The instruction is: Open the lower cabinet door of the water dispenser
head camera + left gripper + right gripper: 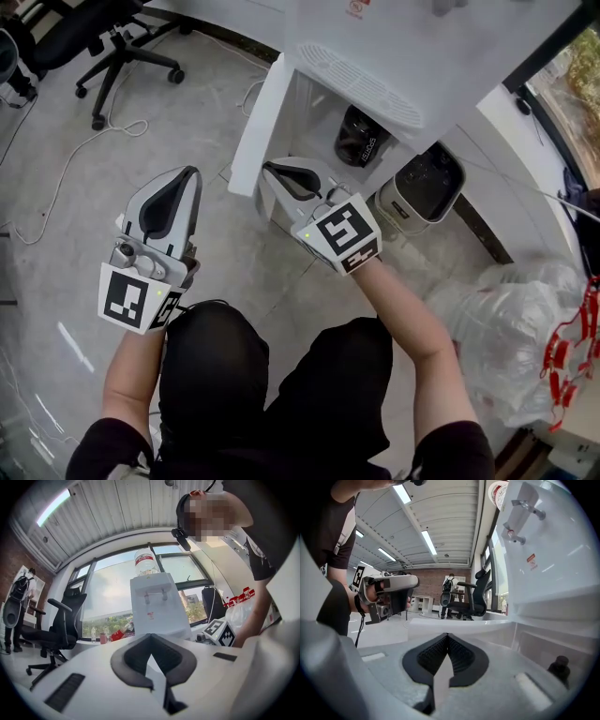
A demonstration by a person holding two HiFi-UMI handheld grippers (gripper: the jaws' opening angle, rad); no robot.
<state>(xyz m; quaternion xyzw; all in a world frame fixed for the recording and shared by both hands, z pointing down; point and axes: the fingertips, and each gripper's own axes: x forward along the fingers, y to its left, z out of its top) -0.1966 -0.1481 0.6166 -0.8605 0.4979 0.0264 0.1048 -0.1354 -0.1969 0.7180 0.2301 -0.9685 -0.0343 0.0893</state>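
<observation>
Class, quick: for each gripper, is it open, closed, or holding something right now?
Left gripper: closed, holding nothing.
Right gripper: closed, holding nothing.

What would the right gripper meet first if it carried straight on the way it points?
Probably the open lower cabinet door: the right gripper, jaws shut, points at its inner face from close by, though depth is hard to judge.
</observation>
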